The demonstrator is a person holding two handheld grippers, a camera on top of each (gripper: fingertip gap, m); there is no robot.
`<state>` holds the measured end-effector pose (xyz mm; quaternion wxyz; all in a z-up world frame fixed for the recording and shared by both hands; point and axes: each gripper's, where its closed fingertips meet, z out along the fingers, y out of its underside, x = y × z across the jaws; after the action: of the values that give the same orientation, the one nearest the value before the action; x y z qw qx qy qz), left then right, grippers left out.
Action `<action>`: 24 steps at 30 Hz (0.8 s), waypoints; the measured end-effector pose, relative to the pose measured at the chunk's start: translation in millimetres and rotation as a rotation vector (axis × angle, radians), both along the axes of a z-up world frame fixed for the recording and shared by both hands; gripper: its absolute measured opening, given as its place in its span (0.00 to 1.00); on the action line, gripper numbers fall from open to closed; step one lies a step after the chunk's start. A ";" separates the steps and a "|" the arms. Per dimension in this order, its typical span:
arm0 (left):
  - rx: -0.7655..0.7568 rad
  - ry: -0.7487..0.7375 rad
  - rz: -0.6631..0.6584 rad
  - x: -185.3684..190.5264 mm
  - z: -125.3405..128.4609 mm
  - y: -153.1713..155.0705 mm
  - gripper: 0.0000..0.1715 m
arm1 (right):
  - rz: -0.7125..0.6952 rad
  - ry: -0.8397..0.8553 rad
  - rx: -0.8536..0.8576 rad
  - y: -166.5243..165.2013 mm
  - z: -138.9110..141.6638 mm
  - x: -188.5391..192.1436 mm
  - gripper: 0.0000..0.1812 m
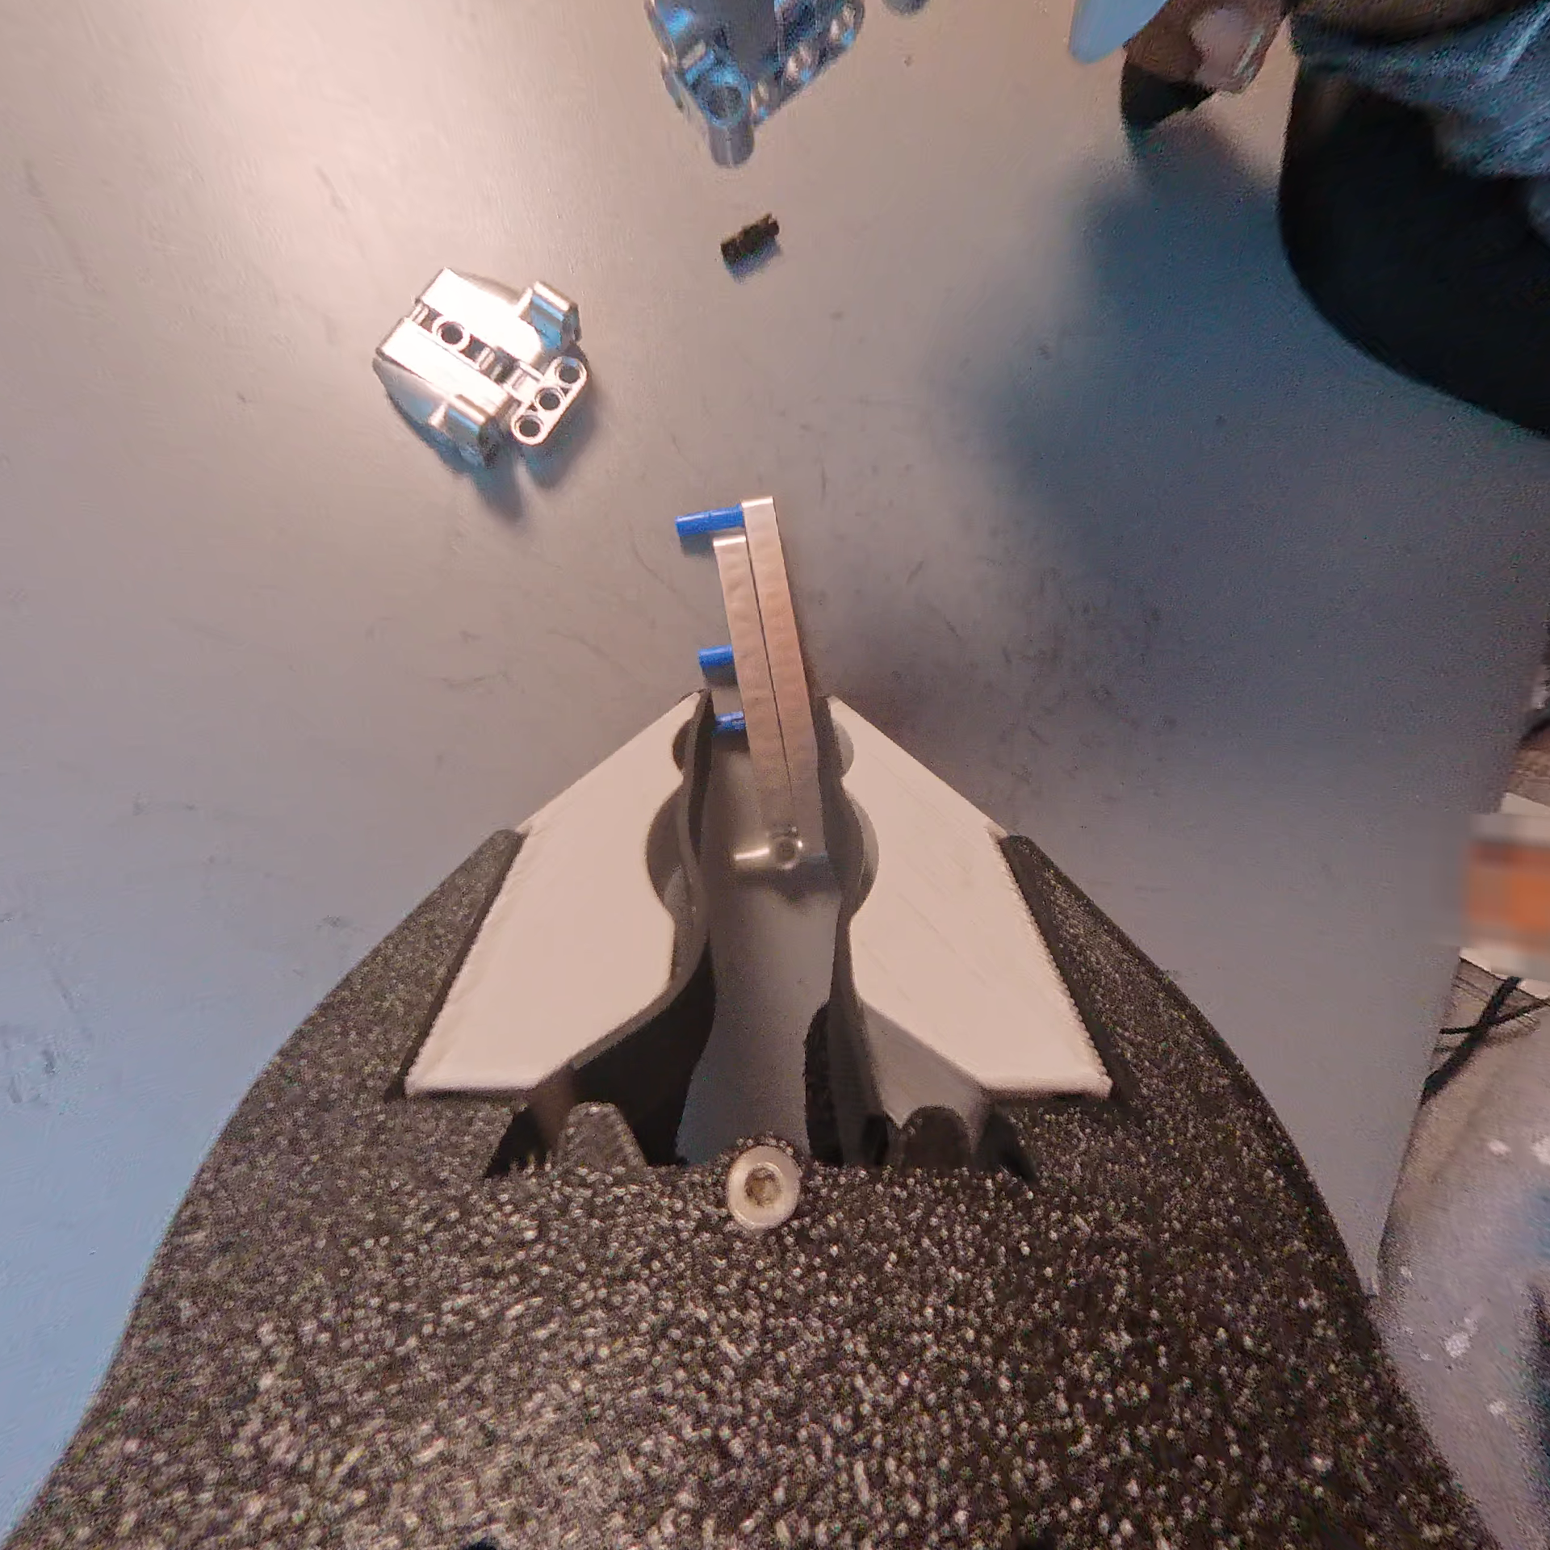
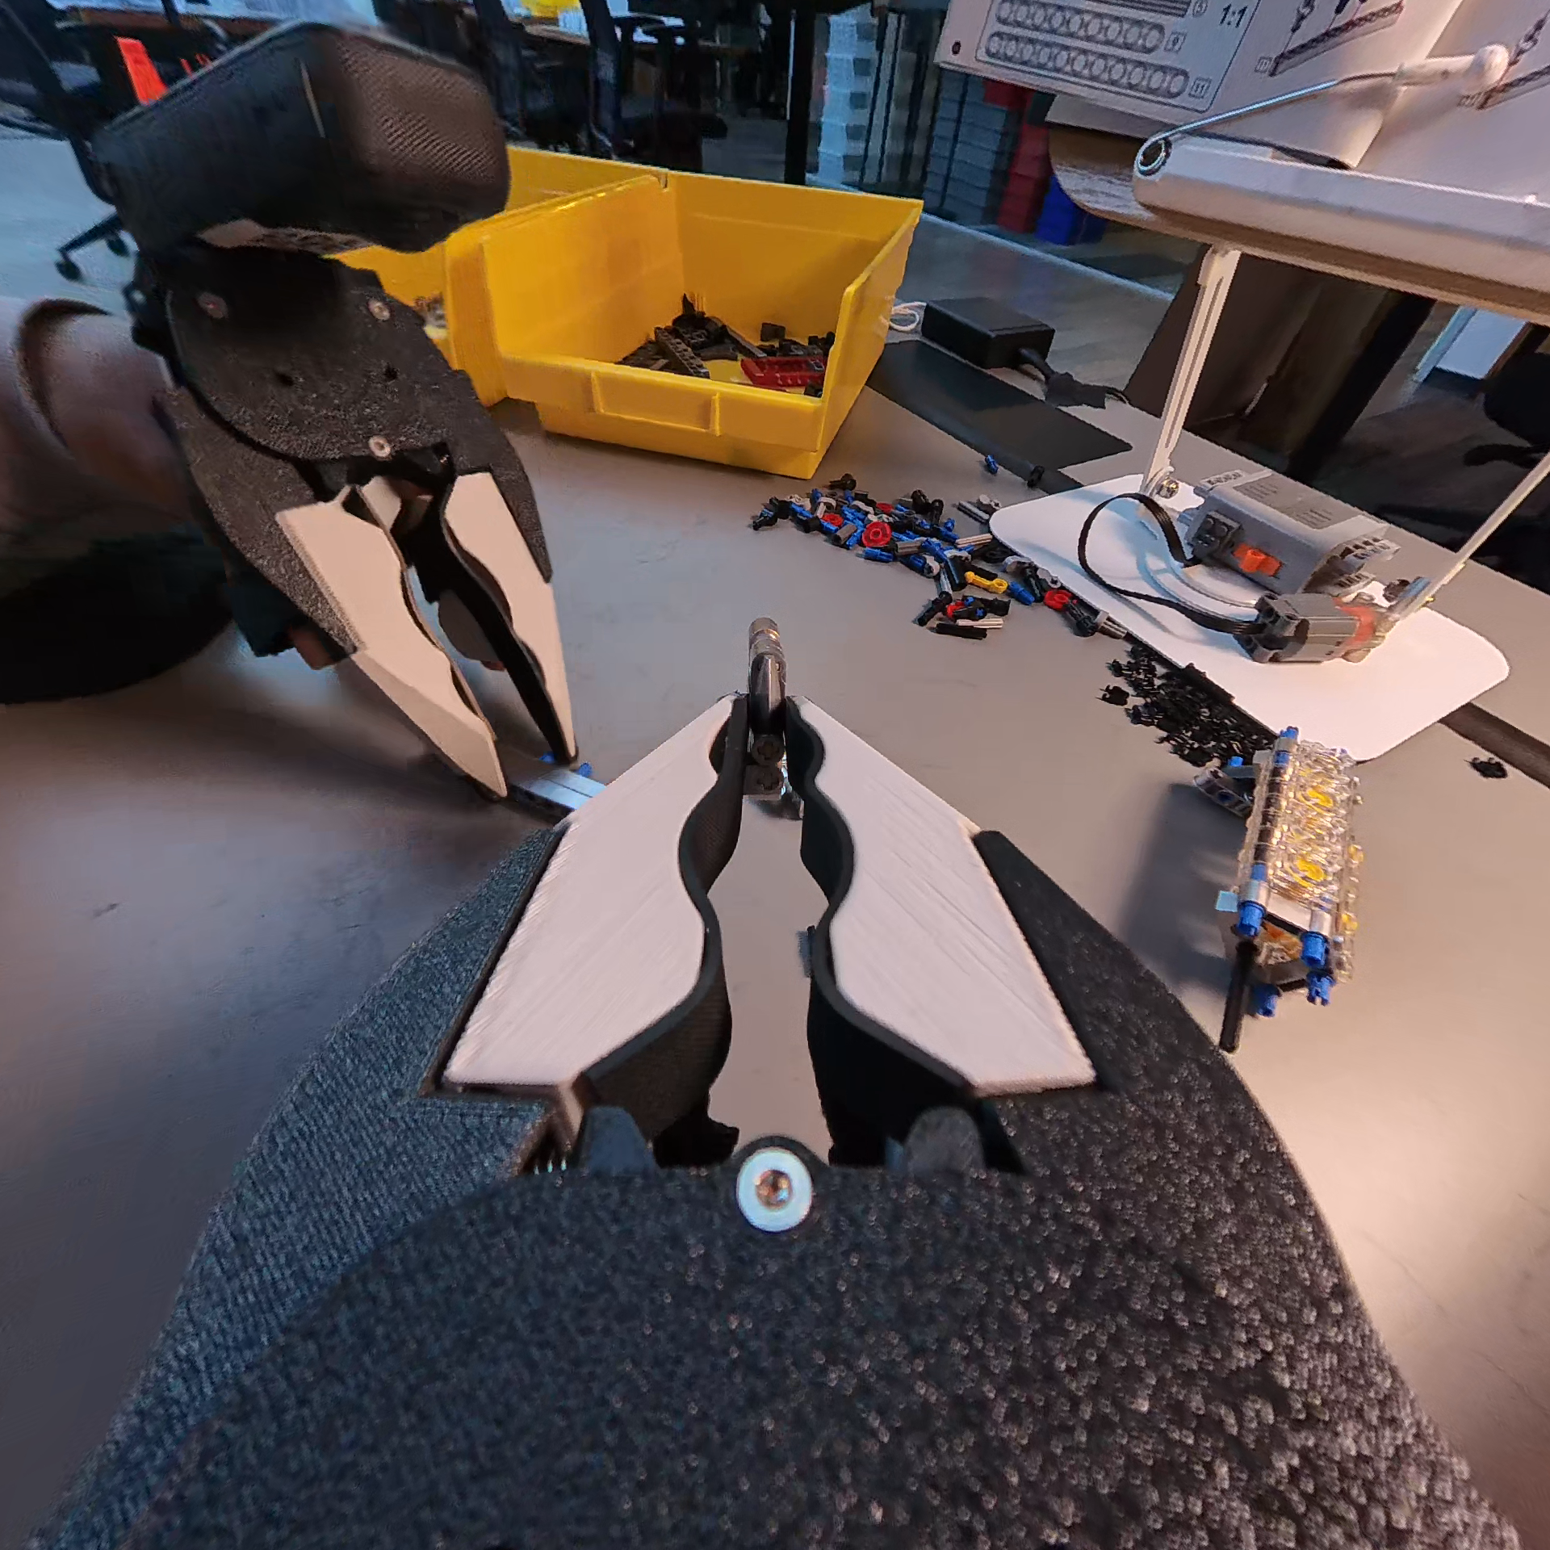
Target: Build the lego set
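left claw (image 1: 765, 713) around grey beams (image 1: 767, 663)

Grey tabletop (image 2: 210, 964) carries an open-front yellow plastic bin (image 2: 696, 335) with black and red toy-brick parts inside. Loose pile of small blue, black and red connector pins (image 2: 923, 545) lies right of it. White flat mat (image 2: 1384, 696) holds a grey battery box (image 2: 1283, 528) cabled to a grey motor (image 2: 1308, 625). Clear-panelled brick assembly with blue pins (image 2: 1292, 864) sits near the mat. Left wrist view: light-grey perforated brick piece (image 1: 482, 365), small black pin (image 1: 749, 244) apart from it.
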<state>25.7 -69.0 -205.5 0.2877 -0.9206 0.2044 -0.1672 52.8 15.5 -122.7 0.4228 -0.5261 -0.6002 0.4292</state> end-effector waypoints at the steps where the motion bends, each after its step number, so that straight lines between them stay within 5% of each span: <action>1: 0.017 0.039 0.014 -0.9 -1.5 -0.8 0.11 | 0.001 0.000 0.000 -0.2 0.1 0.0 0.04; 12: 0.283 0.599 -0.073 4.2 1.6 -6.9 0.08 | -0.005 0.005 0.018 -0.3 2.0 2.1 0.04; 21: 0.404 0.583 -0.107 20.6 4.3 -21.2 0.09 | 0.196 -0.134 -0.009 -41.5 -19.4 5.4 0.04; 24: 0.383 0.362 -0.016 22.6 18.9 -23.3 0.09 | 0.198 -0.192 0.073 -44.7 -30.7 6.3 0.04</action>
<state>48.3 -92.3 -186.6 0.4143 -0.8625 0.2877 0.0398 59.2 -29.1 -153.4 0.3377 -0.4871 -0.7022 0.3945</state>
